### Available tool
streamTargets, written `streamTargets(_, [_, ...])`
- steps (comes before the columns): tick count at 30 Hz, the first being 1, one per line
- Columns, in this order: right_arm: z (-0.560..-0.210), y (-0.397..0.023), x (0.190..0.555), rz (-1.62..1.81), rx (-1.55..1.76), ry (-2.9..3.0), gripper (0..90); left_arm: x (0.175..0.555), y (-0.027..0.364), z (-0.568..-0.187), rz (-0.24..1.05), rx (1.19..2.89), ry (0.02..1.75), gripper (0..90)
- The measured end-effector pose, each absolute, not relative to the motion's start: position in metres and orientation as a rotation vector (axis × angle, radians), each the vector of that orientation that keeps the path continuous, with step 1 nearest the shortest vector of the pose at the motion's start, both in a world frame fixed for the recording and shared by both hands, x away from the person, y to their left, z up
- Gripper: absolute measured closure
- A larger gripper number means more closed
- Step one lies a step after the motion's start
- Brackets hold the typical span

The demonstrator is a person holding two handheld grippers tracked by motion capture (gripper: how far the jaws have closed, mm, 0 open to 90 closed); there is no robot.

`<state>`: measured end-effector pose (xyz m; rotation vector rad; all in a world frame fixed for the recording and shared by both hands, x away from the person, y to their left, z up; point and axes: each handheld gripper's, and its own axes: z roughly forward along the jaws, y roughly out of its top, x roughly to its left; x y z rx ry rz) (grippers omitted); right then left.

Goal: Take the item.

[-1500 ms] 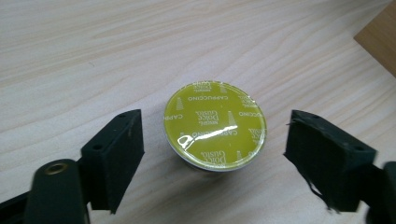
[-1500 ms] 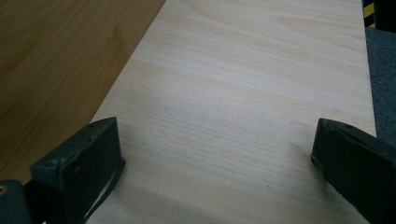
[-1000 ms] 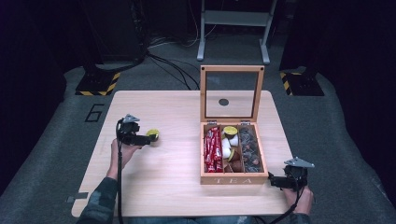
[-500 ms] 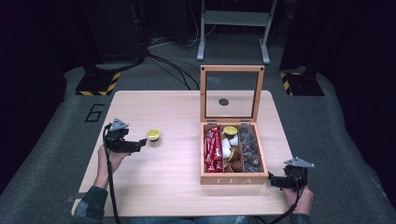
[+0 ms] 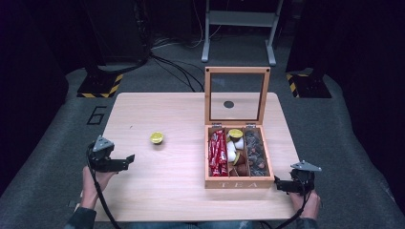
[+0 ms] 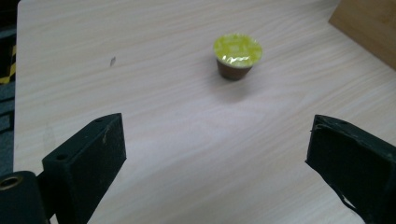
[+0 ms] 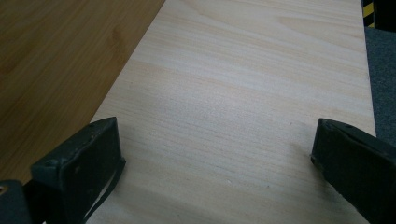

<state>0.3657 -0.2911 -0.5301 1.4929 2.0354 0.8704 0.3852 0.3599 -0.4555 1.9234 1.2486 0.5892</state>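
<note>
A brown coffee capsule with a yellow-green foil lid stands alone on the pale wooden table, left of centre. My left gripper is near the table's left front, a short way back from the capsule. Its jaws are open, have just been opening, and nothing is between them. The wooden tea box sits to the right with its glass lid standing upright. My right gripper rests open by the box's front right corner, over bare table.
The box holds red sachets, more capsules and dark packets in three compartments. Its wooden side is close on the left in the right gripper view. Grey floor, cables and a metal stand lie beyond the table.
The left gripper let go of the capsule, opened wider and drew back to the left and toward the person. The capsule stayed on the table. The right gripper has not moved.
</note>
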Motion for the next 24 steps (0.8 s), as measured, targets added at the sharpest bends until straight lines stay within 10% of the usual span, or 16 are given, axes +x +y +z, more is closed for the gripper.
streamTargets(24, [-0.530,-0.291,0.366,0.870,1.491,2.036,1.0,0.358,0.381,-0.526,0.555,1.997,1.393,0.0])
